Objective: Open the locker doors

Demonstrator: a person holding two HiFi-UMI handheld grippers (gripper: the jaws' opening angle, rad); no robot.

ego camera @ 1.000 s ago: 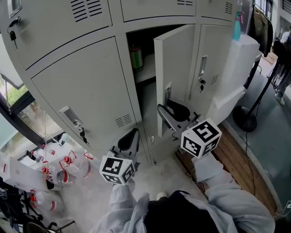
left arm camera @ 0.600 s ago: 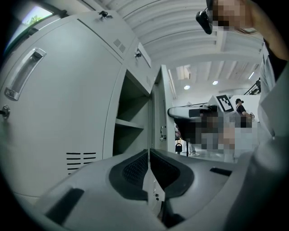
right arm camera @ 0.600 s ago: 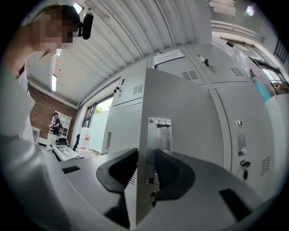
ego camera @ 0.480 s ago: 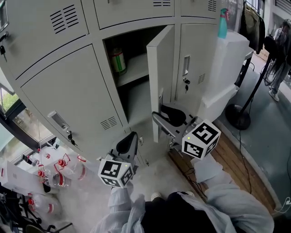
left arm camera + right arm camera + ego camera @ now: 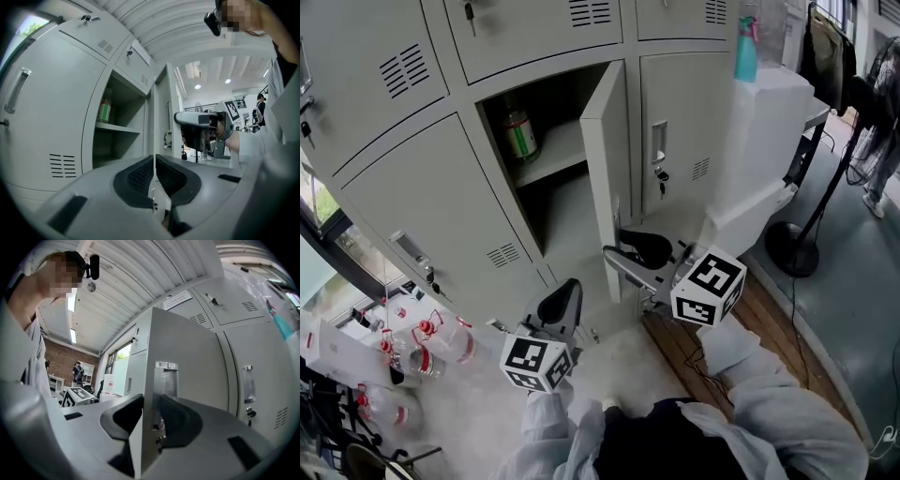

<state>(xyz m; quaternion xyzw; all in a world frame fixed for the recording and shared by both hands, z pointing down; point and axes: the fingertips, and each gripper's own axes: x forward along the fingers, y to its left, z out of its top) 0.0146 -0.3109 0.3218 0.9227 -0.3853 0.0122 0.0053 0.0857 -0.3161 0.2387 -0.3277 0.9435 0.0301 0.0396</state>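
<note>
Grey steel lockers lined the wall, and one locker door stood swung out, nearly square to the row, with its free edge toward the person. The right claw was clamped on that edge low down, one pad on each face of the sheet, by the recessed handle. Behind the door the compartment lay open, with a green bottle standing on its shelf. The left claw hung apart from the door, low in front of the closed locker to its left, its pads pressed together on nothing. A bare strip of floor lay below the door's swing. Plastic bottles crowded the floor at the left, and a white cabinet stood close on the right.
</note>
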